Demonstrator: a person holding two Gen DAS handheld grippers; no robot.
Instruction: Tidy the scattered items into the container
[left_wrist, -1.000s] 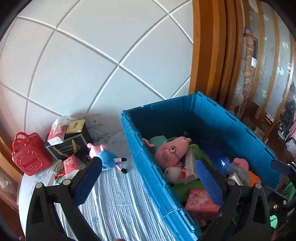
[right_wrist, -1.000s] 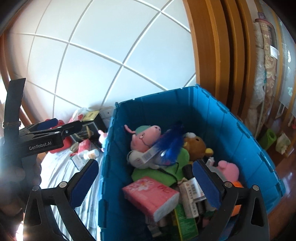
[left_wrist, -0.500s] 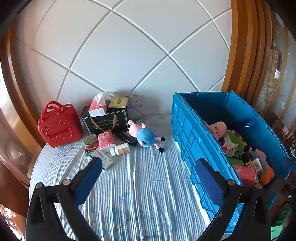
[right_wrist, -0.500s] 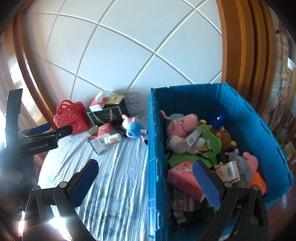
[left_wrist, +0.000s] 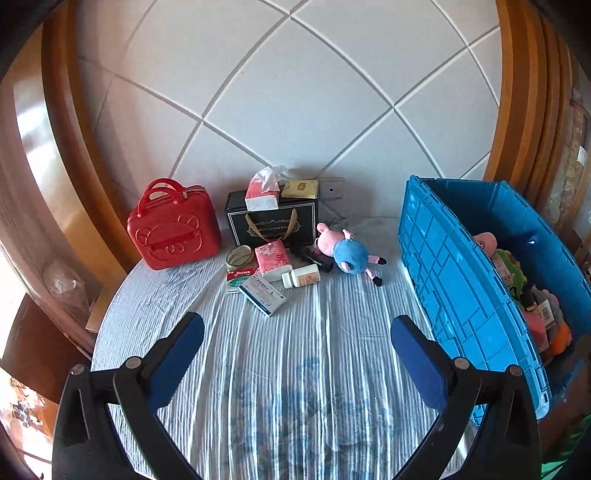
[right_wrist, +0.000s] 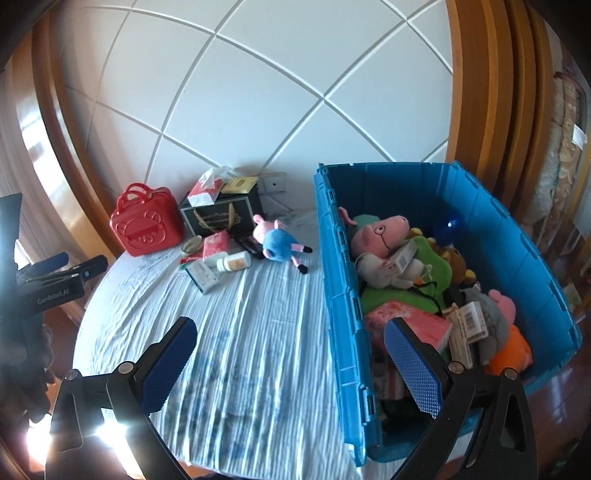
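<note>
Both tongs, left (left_wrist: 297, 345) and right (right_wrist: 290, 349), gaped empty beside the blue plastic crate (right_wrist: 532, 266), ready for the blue-bodied pink plush pig (left_wrist: 347, 252) left of it.

Your left wrist camera looks forward and down over the striped bedsheet (left_wrist: 295, 350) toward the panelled wall, with the blue crate (left_wrist: 454, 280) cut off at the frame's right edge. Your right wrist camera faces the same way from further right, so the crate (right_wrist: 343, 280) fills its right half. Both views share the red case (left_wrist: 173, 225) (right_wrist: 146, 227) and the small pig plush (left_wrist: 347, 251) (right_wrist: 277, 240), mid-frame and well ahead.
</note>
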